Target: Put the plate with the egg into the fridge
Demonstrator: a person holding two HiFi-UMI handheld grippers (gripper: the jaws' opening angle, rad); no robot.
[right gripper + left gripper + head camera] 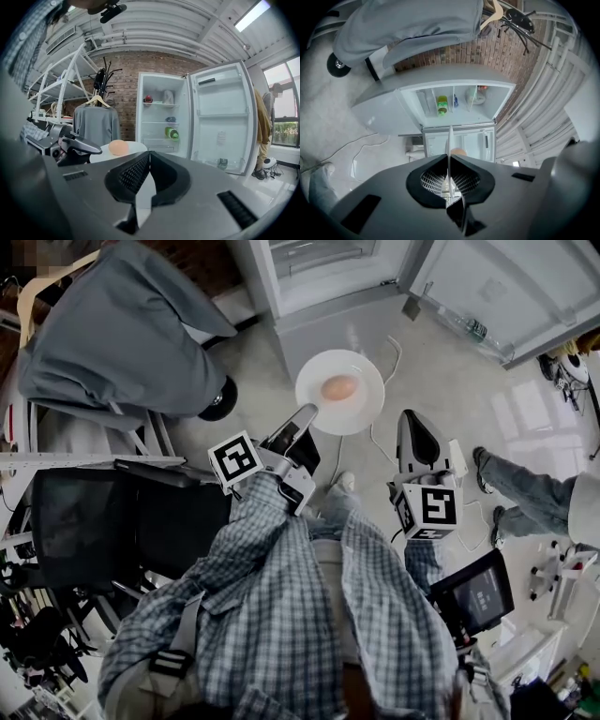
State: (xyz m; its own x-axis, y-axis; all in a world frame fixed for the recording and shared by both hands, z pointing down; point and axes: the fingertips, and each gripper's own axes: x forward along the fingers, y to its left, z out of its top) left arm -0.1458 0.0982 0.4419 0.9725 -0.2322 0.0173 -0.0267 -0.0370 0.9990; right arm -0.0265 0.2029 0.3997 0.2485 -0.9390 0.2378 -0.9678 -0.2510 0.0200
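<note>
White plate [367, 407], orange egg [339, 387], white fridge [219, 117], blue checked shirt [281, 615]

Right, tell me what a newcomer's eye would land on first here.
A round white plate carrying a pale orange egg, pinched at its rim by the left gripper, held out over the floor. Just ahead stands a tall white fridge, door wide open; the right gripper hangs shut and empty alongside.
</note>
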